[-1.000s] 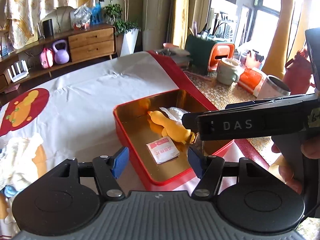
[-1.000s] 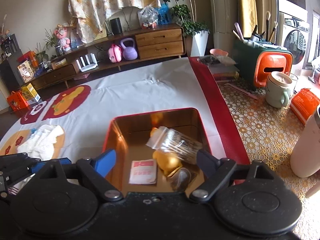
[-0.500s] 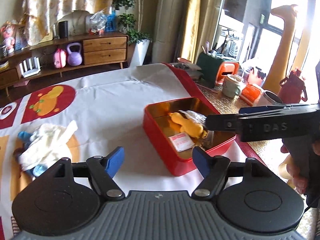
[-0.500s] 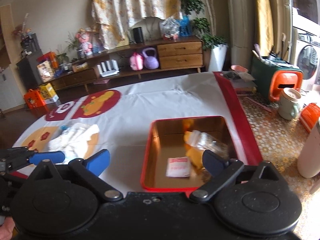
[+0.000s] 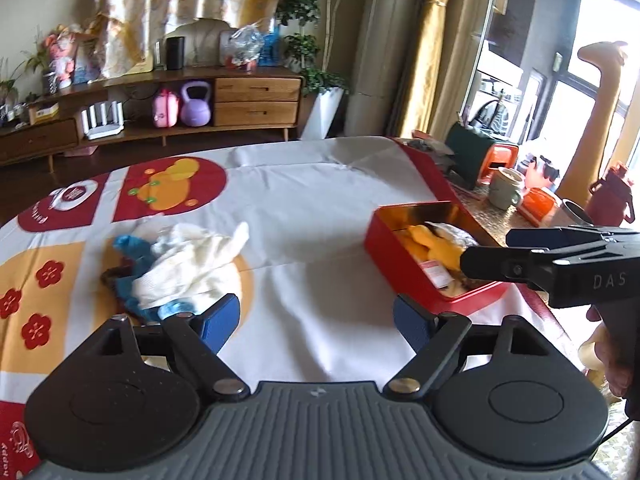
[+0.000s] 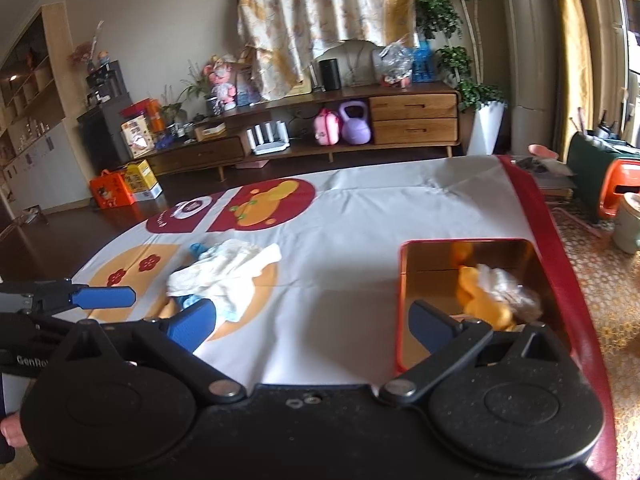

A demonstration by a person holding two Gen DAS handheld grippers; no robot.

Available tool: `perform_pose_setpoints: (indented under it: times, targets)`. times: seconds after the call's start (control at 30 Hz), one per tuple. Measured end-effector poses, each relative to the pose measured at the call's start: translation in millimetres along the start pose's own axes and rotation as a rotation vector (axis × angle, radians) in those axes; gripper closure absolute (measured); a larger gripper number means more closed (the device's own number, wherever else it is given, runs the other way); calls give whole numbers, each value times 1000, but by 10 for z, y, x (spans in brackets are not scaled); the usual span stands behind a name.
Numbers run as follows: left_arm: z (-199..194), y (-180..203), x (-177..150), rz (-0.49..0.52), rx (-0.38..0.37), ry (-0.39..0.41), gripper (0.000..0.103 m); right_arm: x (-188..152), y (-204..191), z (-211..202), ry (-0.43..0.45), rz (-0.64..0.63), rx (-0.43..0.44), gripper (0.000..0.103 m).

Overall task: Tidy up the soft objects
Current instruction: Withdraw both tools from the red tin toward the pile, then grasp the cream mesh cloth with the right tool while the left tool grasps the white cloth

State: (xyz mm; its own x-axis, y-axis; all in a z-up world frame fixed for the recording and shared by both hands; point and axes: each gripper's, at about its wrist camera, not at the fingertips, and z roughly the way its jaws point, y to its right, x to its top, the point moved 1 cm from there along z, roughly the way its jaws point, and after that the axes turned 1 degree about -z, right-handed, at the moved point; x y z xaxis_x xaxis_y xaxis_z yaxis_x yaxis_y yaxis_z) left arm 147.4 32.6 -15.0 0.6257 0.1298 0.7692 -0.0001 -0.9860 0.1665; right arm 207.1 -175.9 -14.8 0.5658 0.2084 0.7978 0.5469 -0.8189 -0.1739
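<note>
Both grippers are now pulled back from the red tin [image 5: 404, 256], which filled the middle of each wrist view a second ago. Your left gripper [image 5: 316, 320] has swung to the left, so the tin sits at the right side of its view and the pile of white cloth [image 5: 188, 264] lies just ahead of its left finger. Its blue pads stand wide apart and hold nothing. Your right gripper [image 6: 312, 322] has also drawn back and up; its fingers are spread too, with nothing between them, and the tin [image 6: 404, 280] is seen past its right finger.

The tin still carries the yellow soft toy [image 6: 480, 300], a crinkled clear bag [image 6: 504, 284] and a small white-and-pink packet [image 5: 434, 274], so these things seem already put away. The cloth pile, with some blue fabric [image 5: 128, 246] under it, rests on the orange circle of the tablecloth [image 5: 304, 208], well apart from the tin.

I judge that the drop into the tin is finished and the cloth pile is the next soft thing to collect. Your left gripper is the nearer one. The pile is loose and layered, so you may lift only part of it.
</note>
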Motion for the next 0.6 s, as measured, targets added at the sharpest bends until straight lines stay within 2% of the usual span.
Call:
perform_pose_setpoints:
  times: [0.1,0.17,0.6]
  targets:
    - [-46,-175,-24,-21,6,-1,8,3,-124,74,-10,-16,13,1]
    - [-96,-287,-49,-23,16,13,4,10,-194,125,-13,-25,20,1]
    - [-112,-930,-194,-90,52,16,2,105,-526,681,-82,-65,86,0]
